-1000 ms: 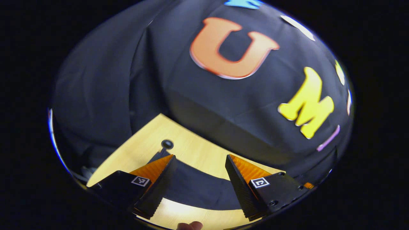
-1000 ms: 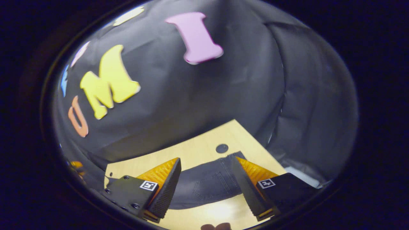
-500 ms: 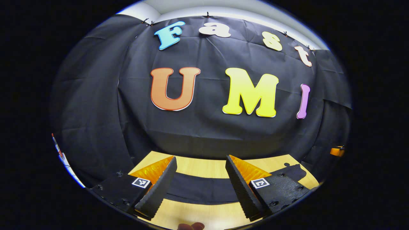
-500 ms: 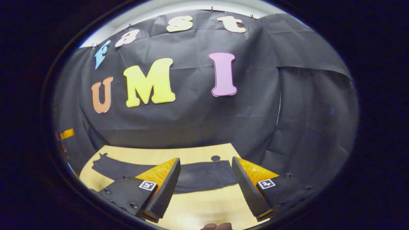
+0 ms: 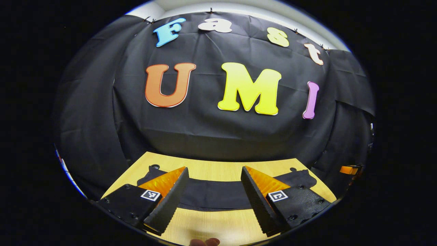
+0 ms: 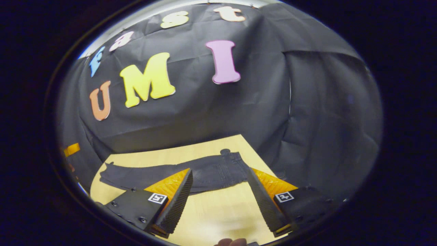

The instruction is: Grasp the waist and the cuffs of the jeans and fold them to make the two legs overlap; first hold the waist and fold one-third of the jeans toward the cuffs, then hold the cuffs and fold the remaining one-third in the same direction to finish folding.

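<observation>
Dark denim is laid flat in one long strip across the pale wooden desk (image 5: 218, 172): the jeans (image 6: 205, 172) are stretched out sideways near the far edge, in front of the black cloth wall (image 6: 239, 109). In the right gripper view the waist end (image 6: 234, 164) is seen at the right, with seams and a pocket faintly visible, and the legs are seen tapering away to the left. In the left gripper view the jeans (image 5: 218, 194) are crossed by the fingers of the left claw (image 5: 213, 196), which is held released, its fingers well apart, above the desk and short of the cloth. The right claw (image 6: 218, 201) is likewise held released over bare desk, just in front of the waist end, with nothing gripped. At the right edge of the left gripper view part of the other gripper (image 5: 348, 169) is glimpsed. A fingertip (image 5: 205, 242) of the holding hand is seen at the bottom of the left gripper view.
</observation>
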{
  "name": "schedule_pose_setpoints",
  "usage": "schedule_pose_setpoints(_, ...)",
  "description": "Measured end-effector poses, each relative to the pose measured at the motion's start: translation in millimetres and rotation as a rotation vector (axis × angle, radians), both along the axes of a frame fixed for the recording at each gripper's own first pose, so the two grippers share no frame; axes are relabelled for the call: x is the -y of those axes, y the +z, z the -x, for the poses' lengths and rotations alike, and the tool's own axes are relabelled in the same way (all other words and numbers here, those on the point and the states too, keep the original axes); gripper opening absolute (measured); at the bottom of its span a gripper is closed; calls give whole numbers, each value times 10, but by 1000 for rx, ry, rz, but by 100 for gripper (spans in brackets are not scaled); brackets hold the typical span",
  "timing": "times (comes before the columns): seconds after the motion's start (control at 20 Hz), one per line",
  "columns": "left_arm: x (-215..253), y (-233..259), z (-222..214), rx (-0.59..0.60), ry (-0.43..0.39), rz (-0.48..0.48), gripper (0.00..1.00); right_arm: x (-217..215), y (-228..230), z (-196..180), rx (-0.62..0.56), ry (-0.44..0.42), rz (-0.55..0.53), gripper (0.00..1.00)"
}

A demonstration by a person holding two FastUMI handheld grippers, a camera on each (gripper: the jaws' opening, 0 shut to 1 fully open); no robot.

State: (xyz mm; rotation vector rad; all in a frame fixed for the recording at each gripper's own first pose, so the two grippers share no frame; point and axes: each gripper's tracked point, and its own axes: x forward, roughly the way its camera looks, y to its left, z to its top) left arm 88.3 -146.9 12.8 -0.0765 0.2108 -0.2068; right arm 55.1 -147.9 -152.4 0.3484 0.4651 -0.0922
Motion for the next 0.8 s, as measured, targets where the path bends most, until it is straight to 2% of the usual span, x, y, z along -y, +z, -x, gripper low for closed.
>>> schedule_pose_setpoints(0.2, 114, -17, 18, -27, 18, -3, 99, 214, -743, -461, -81, -31, -67, 99)
schedule_pose_setpoints(0.35, 97, -178, 10, -79, 62, -24, 98, 332, -1173, -747, -121, -46, -113, 98)
schedule_pose_setpoints(0.6, 168, -461, 32, -165, 109, -37, 99, 607, -1617, -1299, -132, -59, -59, 100)
schedule_pose_setpoints(0.7, 238, -531, 39, -190, 112, -35, 99, 573, -1713, -1438, -137, -49, -72, 94)
schedule_pose_setpoints(0.75, 267, -537, 44, -195, 113, -39, 99, 554, -1775, -1495, -139, -42, -69, 98)
schedule_pose_setpoints(0.8, 300, -528, 24, -193, 109, -47, 99, 544, -1821, -1546, -142, -37, -69, 99)
